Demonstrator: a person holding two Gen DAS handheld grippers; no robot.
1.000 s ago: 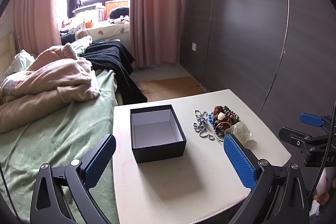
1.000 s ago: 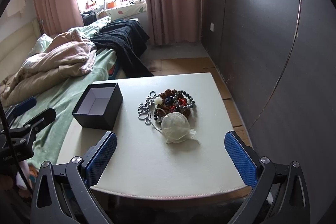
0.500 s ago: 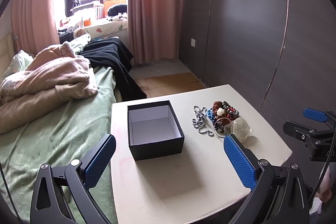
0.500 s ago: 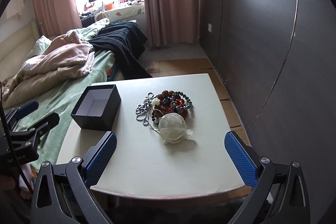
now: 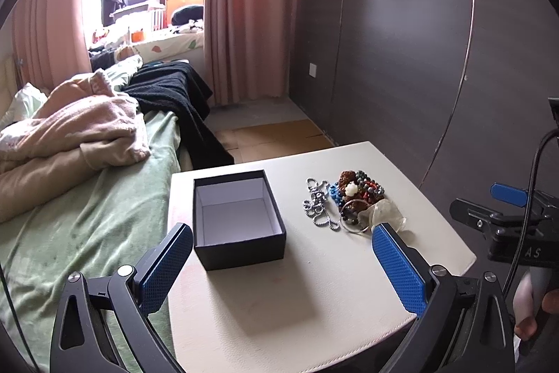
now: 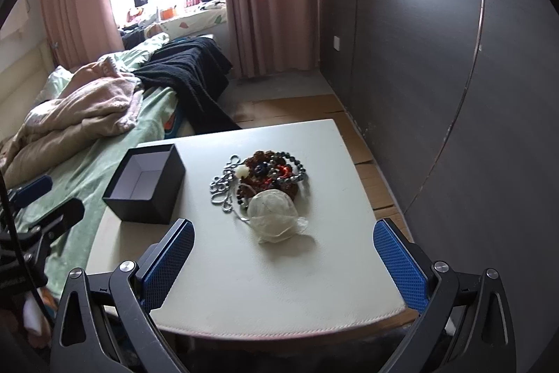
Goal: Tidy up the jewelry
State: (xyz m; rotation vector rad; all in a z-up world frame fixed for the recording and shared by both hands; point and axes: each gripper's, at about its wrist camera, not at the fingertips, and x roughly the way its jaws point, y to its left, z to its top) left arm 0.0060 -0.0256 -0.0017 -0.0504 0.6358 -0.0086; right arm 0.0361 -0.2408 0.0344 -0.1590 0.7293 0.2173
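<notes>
An open black box [image 5: 237, 219] with a white inside stands empty on the white table [image 5: 314, 303]; it also shows in the right wrist view [image 6: 145, 184]. To its right lies a pile of beaded jewelry [image 5: 356, 194] with a silver chain [image 5: 316, 205] and a crumpled clear bag [image 5: 382, 215]. The pile [image 6: 272, 172], chain [image 6: 222, 186] and bag [image 6: 274, 210] show in the right wrist view. My left gripper [image 5: 283, 268] is open and empty, above the table's near edge before the box. My right gripper [image 6: 283, 263] is open and empty, short of the bag.
A bed [image 5: 70, 198] with a green sheet, pink blankets and a black garment adjoins the table's left side. A dark panelled wall [image 5: 419, 58] stands to the right. The other gripper shows at each view's edge [image 5: 506, 215] [image 6: 31, 215].
Both grippers have moved slightly closer to the table, so the box and jewelry sit a little nearer. Both stay open and empty. Nothing on the table has moved.
</notes>
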